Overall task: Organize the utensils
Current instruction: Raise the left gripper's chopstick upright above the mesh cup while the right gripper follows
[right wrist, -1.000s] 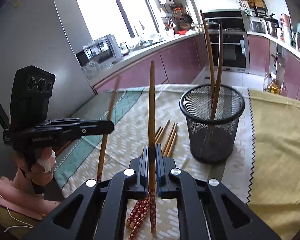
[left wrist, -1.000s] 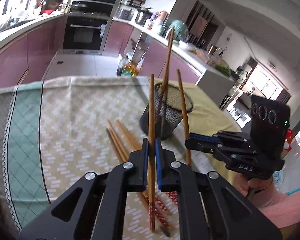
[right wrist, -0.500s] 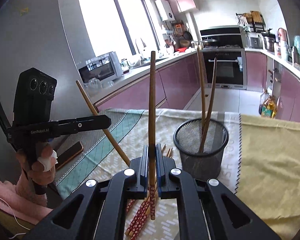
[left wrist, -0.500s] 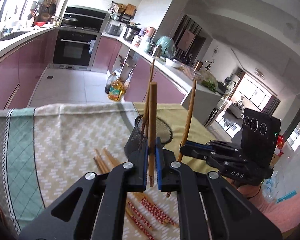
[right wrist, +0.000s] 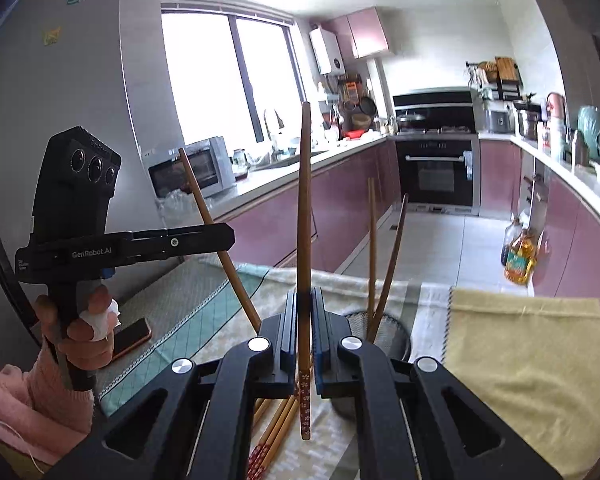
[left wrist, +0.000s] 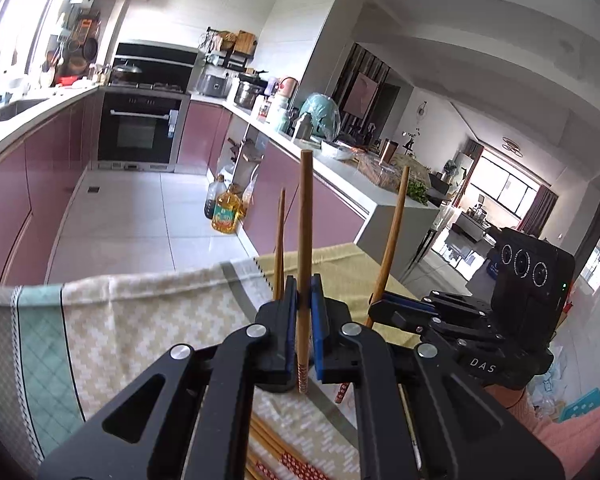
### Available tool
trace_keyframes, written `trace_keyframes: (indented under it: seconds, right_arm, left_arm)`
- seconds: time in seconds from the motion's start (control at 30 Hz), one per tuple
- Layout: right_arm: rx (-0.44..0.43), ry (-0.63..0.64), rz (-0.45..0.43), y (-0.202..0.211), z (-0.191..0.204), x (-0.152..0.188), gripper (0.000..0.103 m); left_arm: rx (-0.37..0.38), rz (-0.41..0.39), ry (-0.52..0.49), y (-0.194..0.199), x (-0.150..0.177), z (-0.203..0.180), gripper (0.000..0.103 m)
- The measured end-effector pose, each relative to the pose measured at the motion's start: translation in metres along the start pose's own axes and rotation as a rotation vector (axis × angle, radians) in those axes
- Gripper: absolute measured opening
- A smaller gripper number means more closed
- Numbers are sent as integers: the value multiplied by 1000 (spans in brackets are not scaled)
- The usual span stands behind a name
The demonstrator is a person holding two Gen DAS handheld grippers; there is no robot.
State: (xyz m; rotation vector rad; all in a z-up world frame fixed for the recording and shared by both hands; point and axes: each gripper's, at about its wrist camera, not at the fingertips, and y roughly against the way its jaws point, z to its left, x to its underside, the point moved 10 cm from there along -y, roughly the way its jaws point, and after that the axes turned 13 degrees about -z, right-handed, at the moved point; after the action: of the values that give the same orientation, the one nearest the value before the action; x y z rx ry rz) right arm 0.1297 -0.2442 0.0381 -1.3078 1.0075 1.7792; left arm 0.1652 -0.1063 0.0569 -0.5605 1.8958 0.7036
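Note:
My left gripper [left wrist: 303, 308] is shut on an upright wooden chopstick [left wrist: 305, 216], held above the table. My right gripper [right wrist: 303, 320] is shut on another upright chopstick [right wrist: 304, 208]. In the left wrist view the right gripper [left wrist: 384, 306] shows at the right with its chopstick [left wrist: 392, 232]. In the right wrist view the left gripper [right wrist: 224, 236] shows at the left with its chopstick [right wrist: 216, 236] tilted. The black mesh holder [right wrist: 388, 336] sits just behind my right fingers with two chopsticks [right wrist: 374, 248] standing in it. Several loose chopsticks [right wrist: 278, 424] lie on the cloth below.
The table is covered by a patterned cloth [left wrist: 120, 320] and a yellow cloth [right wrist: 528, 356]. A phone [right wrist: 130, 338] lies at the table's left edge. Kitchen counters, an oven [right wrist: 436, 172] and oil bottles [left wrist: 225, 212] on the floor stand beyond the table.
Both grippers have risen higher and tilted up with their chopsticks. The holder has dropped low in both views, mostly behind the fingers.

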Motion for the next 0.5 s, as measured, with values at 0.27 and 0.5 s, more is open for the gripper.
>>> trace_keyframes:
  seconds: [0.27, 0.5]
  right_arm:
    - [26, 10, -63, -8, -15, -28, 6]
    - [51, -24, -27, -29, -32, -15, 6]
  left_arm:
    - [9, -28, -41, -14, -29, -8, 7]
    - [-16, 37, -101, -35, -21, -14, 7]
